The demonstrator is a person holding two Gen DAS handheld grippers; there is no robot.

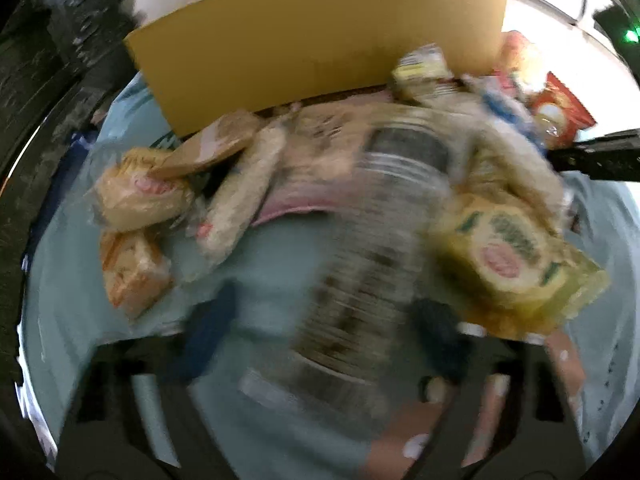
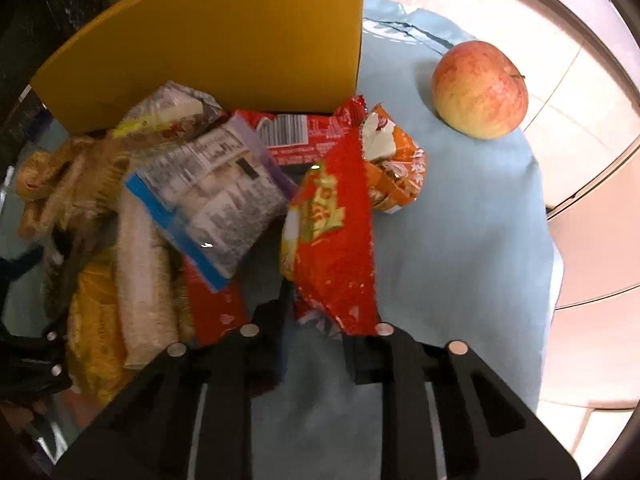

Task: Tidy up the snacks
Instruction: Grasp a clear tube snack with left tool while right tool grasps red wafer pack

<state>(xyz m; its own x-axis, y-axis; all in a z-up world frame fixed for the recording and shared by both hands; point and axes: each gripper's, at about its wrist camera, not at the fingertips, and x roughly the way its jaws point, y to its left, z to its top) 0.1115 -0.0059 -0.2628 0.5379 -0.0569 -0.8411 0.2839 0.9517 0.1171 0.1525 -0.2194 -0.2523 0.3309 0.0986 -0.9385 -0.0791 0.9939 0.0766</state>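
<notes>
Glossy crinkled plastic snack wrappers lie on matt blue cloth beside matt yellow corrugated cardboard.

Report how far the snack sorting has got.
Barely begun. Done: nothing looks sorted; packets still lie heaped on the blue cloth before the yellow box. In hand: the right gripper is shut on the red snack packet; the left gripper has a blurred clear bottle between its fingers. Left: the heap, and the apple lying apart.
</notes>
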